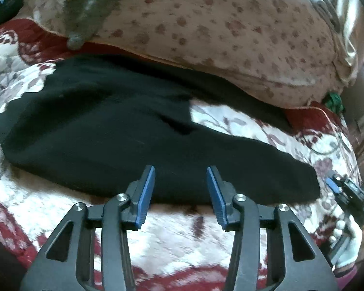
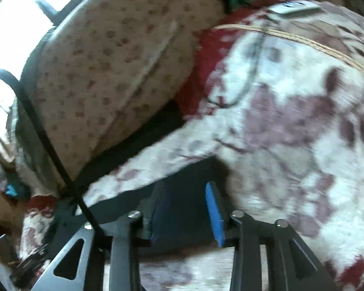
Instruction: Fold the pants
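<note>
Black pants [image 1: 123,131] lie spread across a floral red-and-white bedspread [image 1: 177,237], waist at the left, two legs reaching right. My left gripper [image 1: 180,172] is open, its blue pads [image 1: 146,191] just above the near leg's front edge, holding nothing. My right gripper [image 1: 347,189] shows at the right edge by the near leg's end. In the right wrist view the right gripper [image 2: 185,189] is open, its blue pads [image 2: 214,213] on either side of the black pants end [image 2: 182,169]; the far leg [image 2: 143,140] runs along a pillow. The view is blurred.
A large spotted cream pillow [image 1: 230,36] lies behind the pants, with a grey cloth [image 1: 89,9] on it. A green item [image 1: 332,100] sits at the pillow's right end. Cables [image 2: 245,82] and a tan cord [image 2: 303,41] cross the bedspread [image 2: 291,121].
</note>
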